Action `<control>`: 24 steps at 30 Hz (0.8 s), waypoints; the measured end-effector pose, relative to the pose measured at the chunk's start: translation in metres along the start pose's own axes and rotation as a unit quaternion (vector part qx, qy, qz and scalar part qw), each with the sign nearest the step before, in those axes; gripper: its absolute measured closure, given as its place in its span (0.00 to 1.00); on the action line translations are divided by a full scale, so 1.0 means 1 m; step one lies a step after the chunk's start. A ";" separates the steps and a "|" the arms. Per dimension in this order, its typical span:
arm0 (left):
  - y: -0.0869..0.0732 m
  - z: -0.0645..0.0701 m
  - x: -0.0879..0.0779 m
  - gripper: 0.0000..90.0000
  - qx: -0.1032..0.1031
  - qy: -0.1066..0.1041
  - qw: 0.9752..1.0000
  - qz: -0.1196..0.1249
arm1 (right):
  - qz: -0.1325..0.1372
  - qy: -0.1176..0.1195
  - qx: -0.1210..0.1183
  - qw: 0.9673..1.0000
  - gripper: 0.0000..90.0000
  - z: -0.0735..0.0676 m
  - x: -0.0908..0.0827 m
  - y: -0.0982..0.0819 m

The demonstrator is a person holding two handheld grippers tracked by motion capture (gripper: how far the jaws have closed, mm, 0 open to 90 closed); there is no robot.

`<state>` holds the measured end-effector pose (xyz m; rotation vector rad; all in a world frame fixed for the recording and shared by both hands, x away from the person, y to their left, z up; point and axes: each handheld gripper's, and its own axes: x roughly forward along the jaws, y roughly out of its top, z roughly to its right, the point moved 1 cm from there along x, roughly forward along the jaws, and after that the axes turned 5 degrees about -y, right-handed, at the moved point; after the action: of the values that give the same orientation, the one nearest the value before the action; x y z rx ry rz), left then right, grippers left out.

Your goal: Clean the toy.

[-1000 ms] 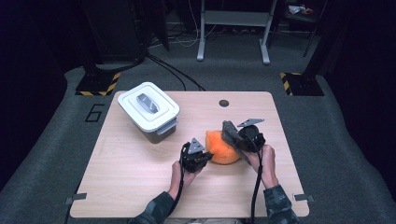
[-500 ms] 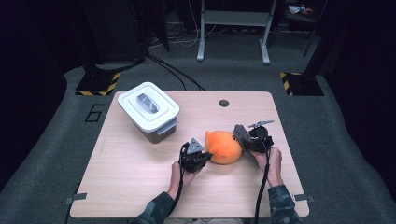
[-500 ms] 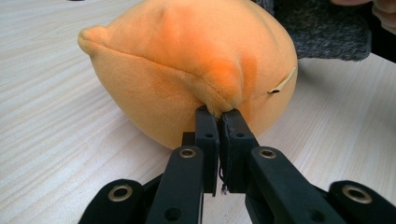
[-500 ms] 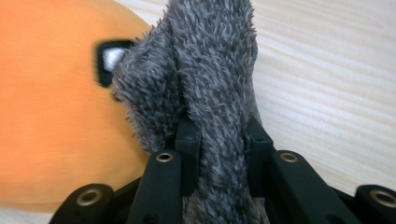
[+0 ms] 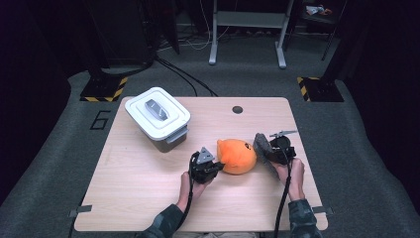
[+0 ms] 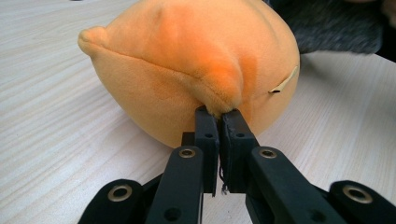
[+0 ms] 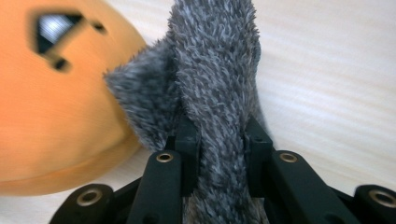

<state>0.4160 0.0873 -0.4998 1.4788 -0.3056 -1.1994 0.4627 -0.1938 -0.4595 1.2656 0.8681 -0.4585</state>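
Observation:
An orange plush toy (image 5: 238,156) with a dark face mark lies on the wooden table (image 5: 138,193). My left gripper (image 5: 214,162) sits at its left side. In the left gripper view the gripper (image 6: 218,115) is shut on a small fold of the orange plush (image 6: 196,60). My right gripper (image 5: 271,154) is just right of the toy, shut on a grey fuzzy cloth piece (image 5: 262,148). In the right gripper view the grey piece (image 7: 219,79) stands up between the jaws of the gripper (image 7: 219,128), beside the orange plush (image 7: 56,98).
A white lidded container (image 5: 157,117) with a grey handle stands at the table's back left. A round cable hole (image 5: 237,109) sits near the far edge. Beyond the table are grey floor, cables and a metal stand.
My right gripper has moved right and down with the grey piece, from over the plush to beside it, uncovering the toy. The left gripper has stayed put.

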 end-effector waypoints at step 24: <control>-0.001 0.001 0.001 0.52 0.009 -0.001 1.000 0.004 | 0.040 0.041 -0.067 0.996 0.82 -0.054 -0.017 0.027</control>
<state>0.4150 0.0859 -0.5012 1.4916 -0.3246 -1.1934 0.4548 -0.1375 -0.4322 1.1980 0.8992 -0.2814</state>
